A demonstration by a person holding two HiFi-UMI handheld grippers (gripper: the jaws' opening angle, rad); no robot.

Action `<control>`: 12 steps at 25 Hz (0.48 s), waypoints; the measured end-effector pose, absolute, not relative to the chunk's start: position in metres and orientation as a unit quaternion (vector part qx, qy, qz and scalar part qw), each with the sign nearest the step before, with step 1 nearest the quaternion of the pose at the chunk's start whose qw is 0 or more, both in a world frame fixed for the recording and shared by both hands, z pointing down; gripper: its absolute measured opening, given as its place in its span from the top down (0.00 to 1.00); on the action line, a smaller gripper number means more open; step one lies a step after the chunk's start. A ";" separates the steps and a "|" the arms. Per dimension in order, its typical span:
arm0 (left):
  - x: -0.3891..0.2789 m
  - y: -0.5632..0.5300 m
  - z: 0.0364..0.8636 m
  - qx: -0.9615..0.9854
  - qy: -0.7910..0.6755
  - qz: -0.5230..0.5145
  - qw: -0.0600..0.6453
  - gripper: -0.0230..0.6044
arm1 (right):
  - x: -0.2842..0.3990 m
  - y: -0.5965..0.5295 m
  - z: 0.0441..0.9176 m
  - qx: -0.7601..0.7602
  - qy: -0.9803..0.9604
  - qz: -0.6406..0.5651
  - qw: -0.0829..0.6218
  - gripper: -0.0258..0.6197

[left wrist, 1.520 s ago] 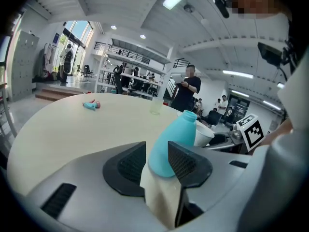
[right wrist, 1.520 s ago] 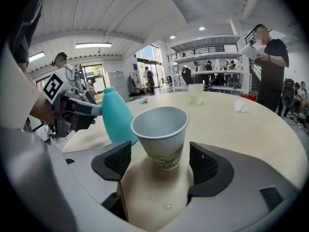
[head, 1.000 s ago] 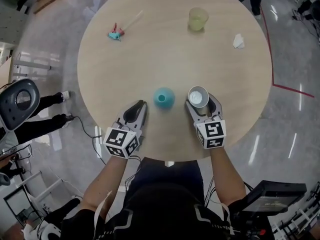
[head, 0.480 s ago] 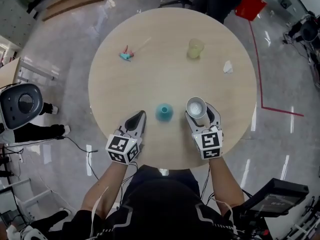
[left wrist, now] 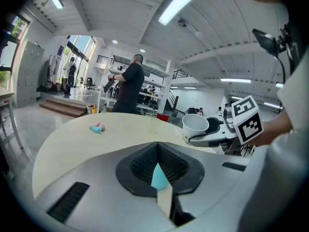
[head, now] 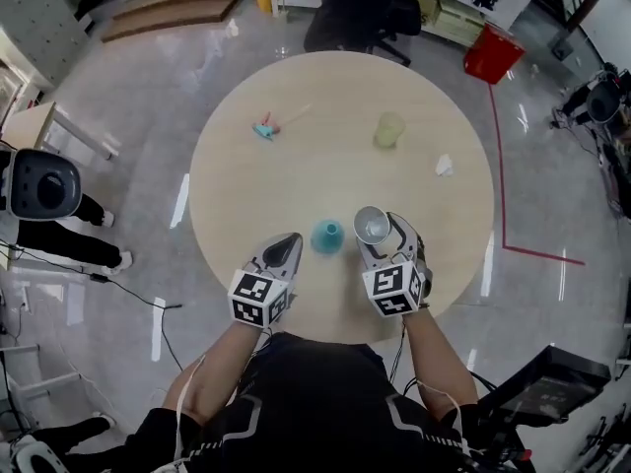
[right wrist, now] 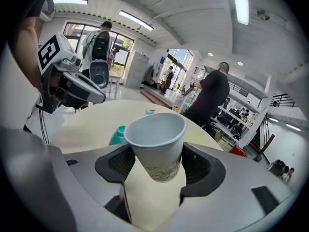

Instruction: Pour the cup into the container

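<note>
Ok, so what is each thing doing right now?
Cup: held in the right gripper.
Container: upright on the table, untouched.
Left gripper: shut, empty.
Right gripper: shut on the cup.
Yellow cup: upright, far side.
Tissue: crumpled.

place: open lab/workshop hall
floor (head: 138,166): glossy, red tape line (head: 498,180) at right
ceiling: strip lights (left wrist: 186,1)
upper right: shelving racks (head: 449,13)

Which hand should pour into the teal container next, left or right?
Right. The right gripper holds the white paper cup, just beside the teal container. The left gripper is shut and holds nothing.
</note>
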State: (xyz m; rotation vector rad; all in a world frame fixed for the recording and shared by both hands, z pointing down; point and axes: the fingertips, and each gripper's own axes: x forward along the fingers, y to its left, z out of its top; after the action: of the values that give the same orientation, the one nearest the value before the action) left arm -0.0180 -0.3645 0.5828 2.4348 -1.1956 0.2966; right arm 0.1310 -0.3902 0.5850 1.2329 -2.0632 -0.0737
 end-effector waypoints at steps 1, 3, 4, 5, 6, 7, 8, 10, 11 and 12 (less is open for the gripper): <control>-0.018 -0.364 0.580 0.873 -0.431 0.104 0.204 0.96 | 0.129 -0.389 0.584 0.475 -0.798 -0.033 0.369 0.49; -0.019 -0.365 0.574 0.874 -0.434 0.096 0.193 0.96 | 0.127 -0.389 0.584 0.468 -0.793 -0.044 0.388 0.49; -0.019 -0.366 0.571 0.876 -0.434 0.091 0.187 0.96 | 0.126 -0.390 0.585 0.464 -0.790 -0.052 0.398 0.49; -0.019 -0.367 0.569 0.877 -0.434 0.088 0.184 0.96 | 0.125 -0.391 0.585 0.460 -0.786 -0.061 0.408 0.49; -0.018 -0.368 0.569 0.877 -0.435 0.088 0.184 0.96 | 0.125 -0.391 0.585 0.456 -0.782 -0.070 0.419 0.49; -0.018 -0.368 0.570 0.876 -0.437 0.088 0.187 0.96 | 0.125 -0.391 0.585 0.452 -0.779 -0.078 0.428 0.49; -0.018 -0.368 0.571 0.875 -0.437 0.088 0.190 0.96 | 0.126 -0.391 0.585 0.448 -0.776 -0.085 0.436 0.49; -0.017 -0.367 0.571 0.873 -0.437 0.088 0.196 0.96 | 0.126 -0.389 0.582 0.442 -0.770 -0.096 0.450 0.49; -0.017 -0.366 0.571 0.873 -0.437 0.090 0.197 0.96 | 0.125 -0.389 0.581 0.439 -0.768 -0.101 0.456 0.49; -0.016 -0.365 0.571 0.873 -0.437 0.094 0.197 0.96 | 0.125 -0.388 0.580 0.436 -0.765 -0.105 0.463 0.49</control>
State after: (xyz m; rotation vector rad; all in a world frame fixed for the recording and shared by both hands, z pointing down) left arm -0.0163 -0.3649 0.5709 2.4443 -1.2232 0.2638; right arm 0.1248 -0.3882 0.5798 1.0717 -1.8804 -0.2584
